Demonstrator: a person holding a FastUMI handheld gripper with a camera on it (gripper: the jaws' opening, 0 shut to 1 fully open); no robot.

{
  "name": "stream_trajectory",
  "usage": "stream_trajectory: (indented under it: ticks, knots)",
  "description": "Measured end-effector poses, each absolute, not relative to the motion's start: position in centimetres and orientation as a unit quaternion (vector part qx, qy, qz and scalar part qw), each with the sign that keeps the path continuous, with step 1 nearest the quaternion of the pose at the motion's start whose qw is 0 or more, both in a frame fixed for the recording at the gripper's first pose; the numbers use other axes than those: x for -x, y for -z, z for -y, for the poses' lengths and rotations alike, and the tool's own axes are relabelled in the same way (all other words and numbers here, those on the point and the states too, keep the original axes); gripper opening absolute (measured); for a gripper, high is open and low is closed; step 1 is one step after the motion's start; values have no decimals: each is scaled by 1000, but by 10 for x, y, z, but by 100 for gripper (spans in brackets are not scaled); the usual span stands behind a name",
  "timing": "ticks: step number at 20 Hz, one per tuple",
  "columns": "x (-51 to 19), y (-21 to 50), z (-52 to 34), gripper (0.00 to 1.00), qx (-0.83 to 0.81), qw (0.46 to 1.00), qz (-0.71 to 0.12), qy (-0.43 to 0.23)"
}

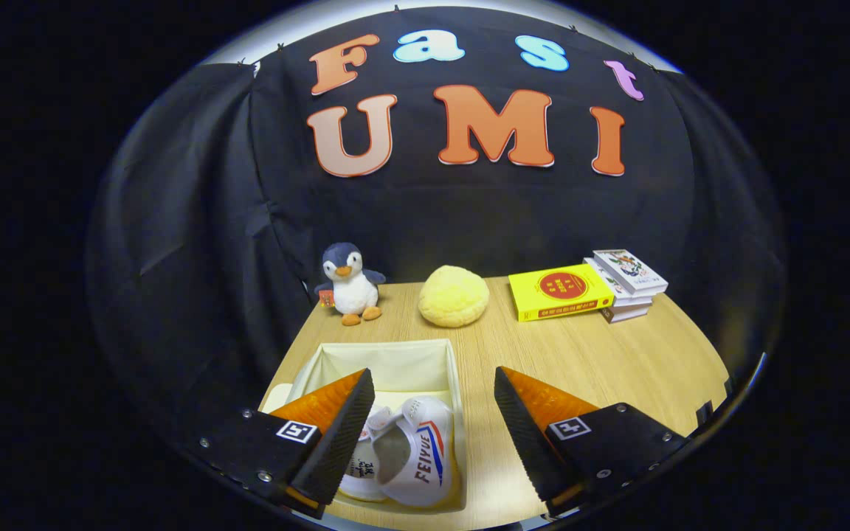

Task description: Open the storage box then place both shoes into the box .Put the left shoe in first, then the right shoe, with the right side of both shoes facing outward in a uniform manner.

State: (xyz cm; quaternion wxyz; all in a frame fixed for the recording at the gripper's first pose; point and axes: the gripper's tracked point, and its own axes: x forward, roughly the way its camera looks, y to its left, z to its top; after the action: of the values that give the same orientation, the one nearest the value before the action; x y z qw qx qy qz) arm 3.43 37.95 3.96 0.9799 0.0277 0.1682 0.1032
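Note:
A cream fabric storage box (395, 354) stands open on the wooden table, its lid off. Inside it lie two white canvas shoes: one with red and blue side stripes (425, 453) faces the box's right wall, and a second shoe (366, 461) lies partly hidden behind my left finger. My gripper (432, 428) hovers above the box's near end, open wide, nothing held. The left finger (336, 435) hangs over the box, and the right finger (528, 435) is over bare table beside it.
At the back of the table (580, 361) stand a penguin plush (350, 284), a round yellow cushion (454, 296), a yellow book (560, 291) and a small stack of books (628, 284). Black cloth walls close in behind and on both sides.

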Motion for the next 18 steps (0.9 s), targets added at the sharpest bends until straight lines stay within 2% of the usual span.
stream_trajectory:
  ticks: [9, 18]
  knots:
    - [-19, -129, -283, 98, -24, 993, -73, -84]
    - [-9, -149, -163, 98, -45, 998, -31, -45]
